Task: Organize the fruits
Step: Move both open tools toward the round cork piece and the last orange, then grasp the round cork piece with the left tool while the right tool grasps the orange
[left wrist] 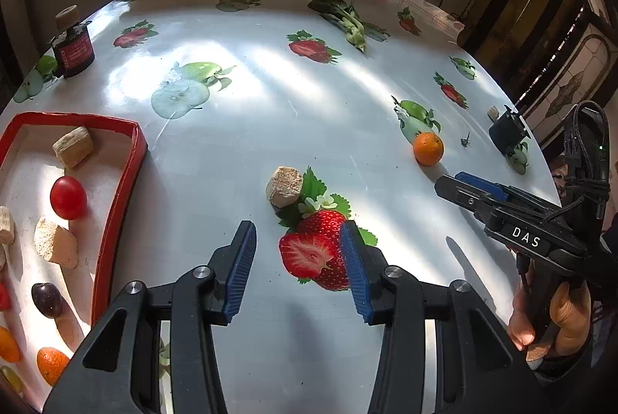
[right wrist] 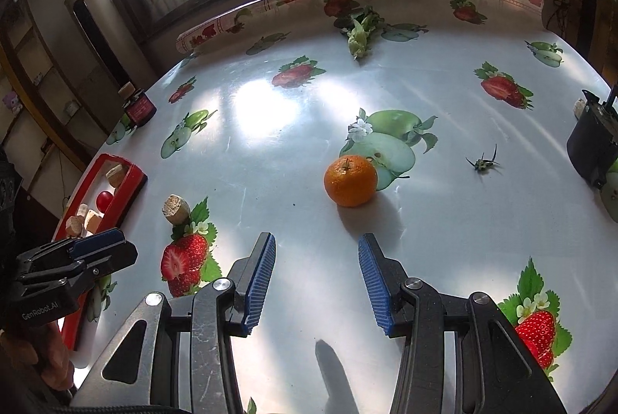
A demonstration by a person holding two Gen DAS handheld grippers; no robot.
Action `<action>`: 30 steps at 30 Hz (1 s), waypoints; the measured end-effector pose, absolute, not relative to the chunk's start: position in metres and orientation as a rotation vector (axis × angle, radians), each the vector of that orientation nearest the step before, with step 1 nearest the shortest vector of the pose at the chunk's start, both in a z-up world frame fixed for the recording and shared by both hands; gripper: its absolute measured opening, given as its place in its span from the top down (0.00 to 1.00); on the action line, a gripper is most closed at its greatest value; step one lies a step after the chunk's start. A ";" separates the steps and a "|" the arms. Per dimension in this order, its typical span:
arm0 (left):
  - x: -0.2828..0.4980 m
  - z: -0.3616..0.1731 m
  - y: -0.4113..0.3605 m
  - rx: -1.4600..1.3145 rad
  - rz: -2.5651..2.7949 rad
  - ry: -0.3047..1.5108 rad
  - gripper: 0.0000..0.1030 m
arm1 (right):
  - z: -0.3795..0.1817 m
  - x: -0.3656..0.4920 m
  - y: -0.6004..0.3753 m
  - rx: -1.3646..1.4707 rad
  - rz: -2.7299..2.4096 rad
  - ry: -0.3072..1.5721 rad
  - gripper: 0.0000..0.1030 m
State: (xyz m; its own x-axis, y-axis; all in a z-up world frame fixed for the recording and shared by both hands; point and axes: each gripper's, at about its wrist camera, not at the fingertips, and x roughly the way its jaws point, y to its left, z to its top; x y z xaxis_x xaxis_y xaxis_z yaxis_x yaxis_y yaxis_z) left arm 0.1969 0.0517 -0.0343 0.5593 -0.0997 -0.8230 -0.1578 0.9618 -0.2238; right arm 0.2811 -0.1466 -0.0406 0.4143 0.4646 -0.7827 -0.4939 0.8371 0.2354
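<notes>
A small orange mandarin (right wrist: 350, 181) sits on the fruit-printed tablecloth, just ahead of my right gripper (right wrist: 316, 275), which is open with nothing between its blue pads. The same mandarin (left wrist: 428, 149) shows far right in the left wrist view. My left gripper (left wrist: 298, 269) is open and empty above a printed strawberry, with a beige cork-like chunk (left wrist: 284, 186) just ahead of it. The red-rimmed tray (left wrist: 119, 197) at the left holds a red cherry tomato (left wrist: 68, 197), a dark plum-like fruit (left wrist: 47, 299), orange fruits (left wrist: 52, 363) and several beige chunks.
A dark jar (left wrist: 73, 46) with a cork stopper stands at the far left; a leafy green vegetable (left wrist: 343, 17) lies at the back. A black device (right wrist: 593, 147) sits at the right table edge, with a small green stem (right wrist: 483, 163) nearby. A hand (left wrist: 548, 317) holds the right gripper.
</notes>
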 end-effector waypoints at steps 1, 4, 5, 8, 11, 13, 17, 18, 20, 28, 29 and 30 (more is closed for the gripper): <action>0.203 -0.037 0.051 -0.286 0.034 0.984 0.59 | -0.042 0.286 -0.146 -0.036 0.597 0.976 0.54; 0.220 -0.047 0.050 -0.282 0.039 1.003 0.59 | -0.047 0.300 -0.142 -0.046 0.578 0.982 0.54; 0.225 -0.050 0.049 -0.280 0.043 1.007 0.59 | -0.049 0.304 -0.141 -0.044 0.575 0.987 0.54; 0.237 -0.058 0.049 -0.269 0.055 1.018 0.59 | -0.055 0.317 -0.137 -0.053 0.565 0.998 0.54; 0.241 -0.059 0.046 -0.242 0.055 1.002 0.59 | -0.056 0.325 -0.133 -0.063 0.562 0.985 0.54; 0.241 -0.060 0.044 -0.217 0.063 0.996 0.71 | -0.056 0.328 -0.129 -0.069 0.562 0.976 0.54; 0.236 -0.060 0.047 -0.211 0.053 0.993 0.78 | -0.057 0.326 -0.126 -0.087 0.563 0.962 0.65; 0.234 -0.060 0.048 -0.215 0.053 0.994 0.78 | -0.057 0.324 -0.126 -0.083 0.571 0.963 0.65; 0.229 -0.059 0.048 -0.227 0.049 0.993 0.78 | -0.055 0.320 -0.127 -0.079 0.582 0.970 0.65; 0.195 -0.042 0.050 -0.240 0.076 0.961 0.78 | -0.035 0.280 -0.126 -0.043 0.659 0.946 0.65; 0.190 -0.040 0.051 -0.239 0.081 0.957 0.78 | -0.032 0.274 -0.125 -0.039 0.669 0.942 0.65; 0.185 -0.038 0.053 -0.236 0.089 0.953 0.78 | -0.030 0.268 -0.123 -0.036 0.680 0.940 0.65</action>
State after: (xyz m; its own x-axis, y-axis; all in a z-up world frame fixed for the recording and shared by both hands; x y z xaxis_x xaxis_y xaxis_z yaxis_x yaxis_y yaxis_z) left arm 0.1849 0.0526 -0.0376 0.5782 -0.0284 -0.8154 -0.1786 0.9707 -0.1605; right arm 0.2680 -0.1235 -0.0298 0.3995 0.5221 -0.7535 -0.5521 0.7932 0.2568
